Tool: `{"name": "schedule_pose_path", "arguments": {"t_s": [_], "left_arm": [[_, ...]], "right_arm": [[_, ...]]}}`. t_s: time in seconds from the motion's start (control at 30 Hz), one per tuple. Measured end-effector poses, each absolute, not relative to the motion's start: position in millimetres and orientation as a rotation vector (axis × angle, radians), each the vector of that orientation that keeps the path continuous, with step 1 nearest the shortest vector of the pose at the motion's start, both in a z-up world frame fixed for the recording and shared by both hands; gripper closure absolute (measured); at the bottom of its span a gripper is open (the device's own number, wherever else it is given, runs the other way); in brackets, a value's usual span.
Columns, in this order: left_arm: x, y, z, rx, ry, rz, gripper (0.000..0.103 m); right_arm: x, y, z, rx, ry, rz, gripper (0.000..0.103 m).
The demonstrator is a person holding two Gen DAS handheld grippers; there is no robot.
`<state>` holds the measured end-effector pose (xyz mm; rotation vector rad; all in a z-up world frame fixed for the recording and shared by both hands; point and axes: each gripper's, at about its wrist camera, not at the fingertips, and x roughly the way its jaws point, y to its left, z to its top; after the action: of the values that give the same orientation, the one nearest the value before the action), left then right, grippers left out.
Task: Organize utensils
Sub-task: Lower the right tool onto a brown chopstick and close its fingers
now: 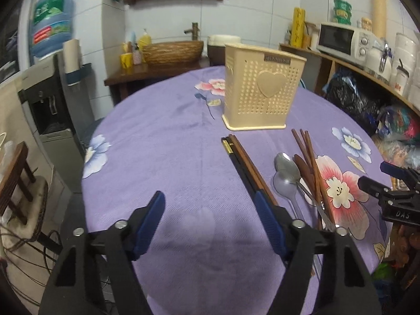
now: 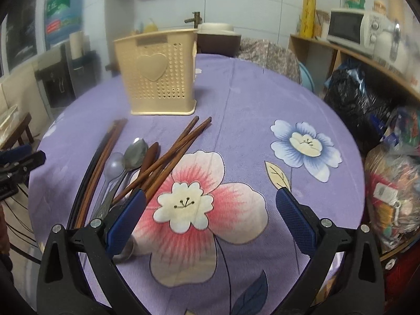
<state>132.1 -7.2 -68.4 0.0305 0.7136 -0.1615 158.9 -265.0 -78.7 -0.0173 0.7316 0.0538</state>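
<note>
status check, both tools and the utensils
Left tool open, nothing between pads. Right tool open, empty. Chopsticks and spoons loose on cloth; holder upright behind them. Path unobstructed.

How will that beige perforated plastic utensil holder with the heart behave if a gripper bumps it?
The beige perforated plastic utensil holder looks empty and thin-walled, so probably light and quick to slide on the purple flowered tablecloth. It stands tall on a narrow base, so a high push may tip it. A low push seems safer.
</note>
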Motion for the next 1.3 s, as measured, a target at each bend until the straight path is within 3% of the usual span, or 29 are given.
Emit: {"name": "schedule_pose_path", "arguments": {"t_s": [0.13, 0.23, 1.1, 1.3], "left_arm": [[160, -18, -77, 0.005, 0.798, -0.213, 0.05], [173, -25, -85, -0.007, 0.845, -0.226, 0.052], [211, 2, -97, -0.009, 0.938, -0.15, 0.051], [232, -2, -99, -0.002, 0.965, -0.165, 0.053]], "right_arm": [[169, -261, -80, -0.035, 0.738, 0.038, 0.005], [172, -260, -80, -0.023, 0.742, 0.042, 0.005], [214, -269, -82, 0.086, 0.802, 0.095, 0.005], [252, -267, -87, 0.166, 0.865, 0.134, 0.027]]}}
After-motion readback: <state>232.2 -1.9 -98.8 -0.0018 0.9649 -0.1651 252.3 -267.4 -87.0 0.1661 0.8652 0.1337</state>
